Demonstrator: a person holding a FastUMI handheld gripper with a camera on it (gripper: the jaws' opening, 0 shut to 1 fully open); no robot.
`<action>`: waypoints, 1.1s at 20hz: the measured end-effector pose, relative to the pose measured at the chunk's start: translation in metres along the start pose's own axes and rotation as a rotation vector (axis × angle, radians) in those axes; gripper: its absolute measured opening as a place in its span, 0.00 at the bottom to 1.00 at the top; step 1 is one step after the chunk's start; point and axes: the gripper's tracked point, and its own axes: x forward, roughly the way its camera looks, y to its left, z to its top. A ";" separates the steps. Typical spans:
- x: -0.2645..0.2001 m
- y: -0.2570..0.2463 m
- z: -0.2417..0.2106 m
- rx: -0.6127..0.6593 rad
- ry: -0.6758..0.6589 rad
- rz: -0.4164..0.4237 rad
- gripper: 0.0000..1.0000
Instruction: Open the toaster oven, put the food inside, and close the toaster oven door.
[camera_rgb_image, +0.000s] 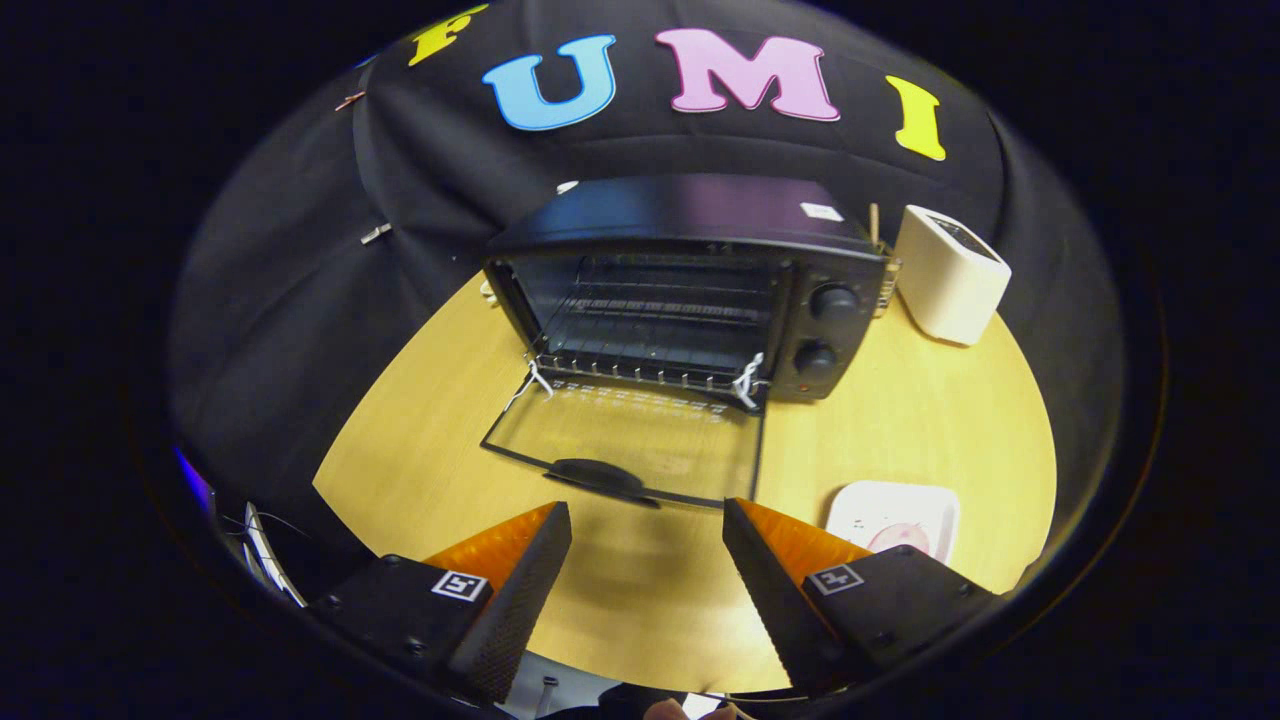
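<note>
My claw (647, 520) hangs spread wide above the pale wooden worktop (920, 420), holding nothing, its two fingers (525, 580) apart with bare wood between them. Just ahead of the fingertips lies the toaster oven's glass door (630, 440), dropped fully open and flat over the worktop, its dark oval handle (600, 474) on the edge nearest me; the wood shows through the pane. Beyond the door stands the black toaster oven (690, 280) itself, a boxy dark appliance with a glossy top that carries a small white sticker. Its cavity is open to my view, with a wire rack (650, 325) across the inside and a row of metal prongs along the front lip. White ties (747, 380) are knotted at the two hinge corners. Two round black knobs (832, 300), one above the other, sit on the panel to the right of the cavity. To the right of the oven, near it but apart, is a white box-shaped appliance (950, 272) with a dark top; I cannot tell what it is. Just beyond my right finger, well apart from the oven, rests a white square plate (850, 505) bearing a pinkish round piece of food (905, 537), partly hidden by the finger, its kind unclear to me.
</note>
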 end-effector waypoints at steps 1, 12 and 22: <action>-0.010 -0.015 0.005 -0.006 -0.004 -0.001 1.00; -0.050 -0.196 -0.029 0.096 0.163 -0.066 1.00; 0.005 -0.274 -0.096 0.200 0.443 -0.074 0.93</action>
